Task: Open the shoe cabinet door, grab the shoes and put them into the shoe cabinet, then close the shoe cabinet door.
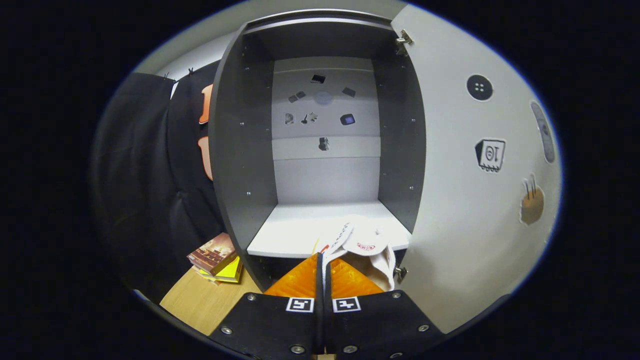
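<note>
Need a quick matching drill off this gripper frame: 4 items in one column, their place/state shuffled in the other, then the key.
Things:
1. cabinet door
2. shoe
3. books
4. shelf

Places/states:
A. stacked on the wooden surface beside the cabinet's outer wall
B. swung open, stickers on its inner face
C. pinched by the gripper, whose jaws stand nearly closed on its edge, at the cabinet's front lip
D. bare white board inside the cabinet, beyond the jaws

Pairs: 1-B, 2-C, 3-A, 4-D
</note>
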`<state>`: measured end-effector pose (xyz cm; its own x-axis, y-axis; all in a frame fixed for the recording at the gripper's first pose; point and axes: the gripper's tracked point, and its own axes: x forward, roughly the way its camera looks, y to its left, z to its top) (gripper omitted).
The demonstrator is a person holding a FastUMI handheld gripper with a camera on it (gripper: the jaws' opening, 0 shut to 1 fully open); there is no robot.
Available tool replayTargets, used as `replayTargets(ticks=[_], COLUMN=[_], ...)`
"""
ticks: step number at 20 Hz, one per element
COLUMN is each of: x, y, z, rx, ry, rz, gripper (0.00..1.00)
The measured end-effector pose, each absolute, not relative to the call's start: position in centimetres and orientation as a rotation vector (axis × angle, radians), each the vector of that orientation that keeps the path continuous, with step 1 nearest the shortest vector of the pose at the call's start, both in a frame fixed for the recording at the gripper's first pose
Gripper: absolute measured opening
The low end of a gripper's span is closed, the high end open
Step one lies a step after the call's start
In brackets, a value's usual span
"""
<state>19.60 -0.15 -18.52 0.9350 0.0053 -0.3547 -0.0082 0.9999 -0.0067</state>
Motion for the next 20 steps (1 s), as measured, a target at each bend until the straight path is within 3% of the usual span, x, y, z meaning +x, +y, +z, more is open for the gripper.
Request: replayTargets(ticks=[7, 20], x=[28.9, 38.3], y=[1.4, 2.1], z=[-19.4, -24.3], rx=[-0.027, -0.065], ry=[0.376, 0.426], rz=[0.054, 0.051], gripper=[0.00, 0.00])
